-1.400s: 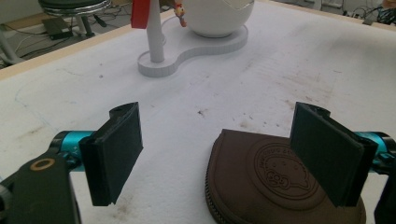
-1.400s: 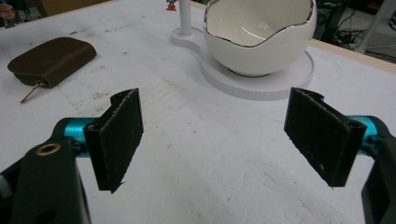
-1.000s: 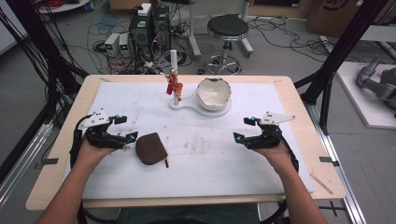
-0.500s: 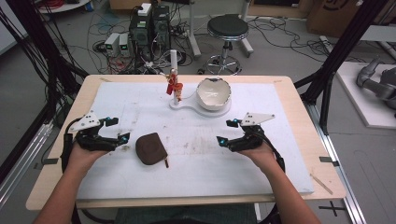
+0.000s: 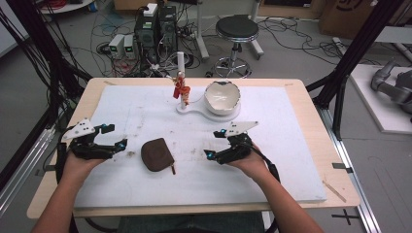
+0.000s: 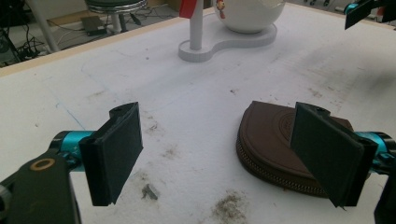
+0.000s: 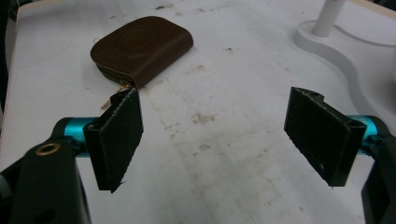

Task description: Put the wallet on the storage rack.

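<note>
A brown zipped pouch (image 5: 157,154) lies flat on the white mat (image 5: 291,126), its zip pull pointing toward the near edge. My left gripper (image 5: 116,136) is open just left of the pouch and holds nothing. In the left gripper view the pouch (image 6: 273,135) lies partly behind the right-hand pad, with the gripper (image 6: 219,154) wide open over bare mat. My right gripper (image 5: 213,144) is open to the right of the pouch, jaws turned toward it. In the right gripper view the pouch (image 7: 142,46) sits beyond the left pad of that gripper (image 7: 219,140).
A white stand (image 5: 194,109) at the back centre carries a cracked white bowl (image 5: 222,97) and a post (image 5: 180,65) with a small red figure (image 5: 182,89). The wooden table edge (image 5: 335,194) frames the mat. Dirt smudges mark the mat.
My right gripper has slid left across the mat toward the pouch. My left gripper has drifted a little left. Both stay open and the pouch has not moved.
</note>
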`<action>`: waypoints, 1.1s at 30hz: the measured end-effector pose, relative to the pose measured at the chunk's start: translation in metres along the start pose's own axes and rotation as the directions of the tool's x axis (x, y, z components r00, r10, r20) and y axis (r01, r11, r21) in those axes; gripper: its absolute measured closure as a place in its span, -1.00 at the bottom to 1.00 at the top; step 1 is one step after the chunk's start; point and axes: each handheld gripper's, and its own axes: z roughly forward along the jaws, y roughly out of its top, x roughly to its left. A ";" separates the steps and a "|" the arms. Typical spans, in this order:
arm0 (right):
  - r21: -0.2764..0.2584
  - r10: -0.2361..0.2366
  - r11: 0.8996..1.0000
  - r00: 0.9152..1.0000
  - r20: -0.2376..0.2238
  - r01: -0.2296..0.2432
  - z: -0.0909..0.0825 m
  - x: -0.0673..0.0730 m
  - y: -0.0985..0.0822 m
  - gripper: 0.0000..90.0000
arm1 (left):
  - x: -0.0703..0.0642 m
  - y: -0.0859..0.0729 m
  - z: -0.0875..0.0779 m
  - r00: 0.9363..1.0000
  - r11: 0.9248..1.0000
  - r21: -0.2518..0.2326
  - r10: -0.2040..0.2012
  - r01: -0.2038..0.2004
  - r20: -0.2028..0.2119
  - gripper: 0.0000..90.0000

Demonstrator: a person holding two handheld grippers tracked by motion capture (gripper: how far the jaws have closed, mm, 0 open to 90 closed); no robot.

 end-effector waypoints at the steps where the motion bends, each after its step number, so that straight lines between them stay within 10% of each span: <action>1: 0.005 -0.005 1.000 1.000 -0.010 0.005 0.004 0.002 0.001 -0.56 | 0.000 0.000 0.000 1.000 1.000 0.000 0.000 0.000 -0.001 -0.62; 33: 0.225 -0.084 0.968 0.990 -0.112 0.108 0.096 0.066 0.009 -0.38 | -0.001 0.001 0.001 1.000 1.000 -0.005 0.007 -0.007 0.010 -0.62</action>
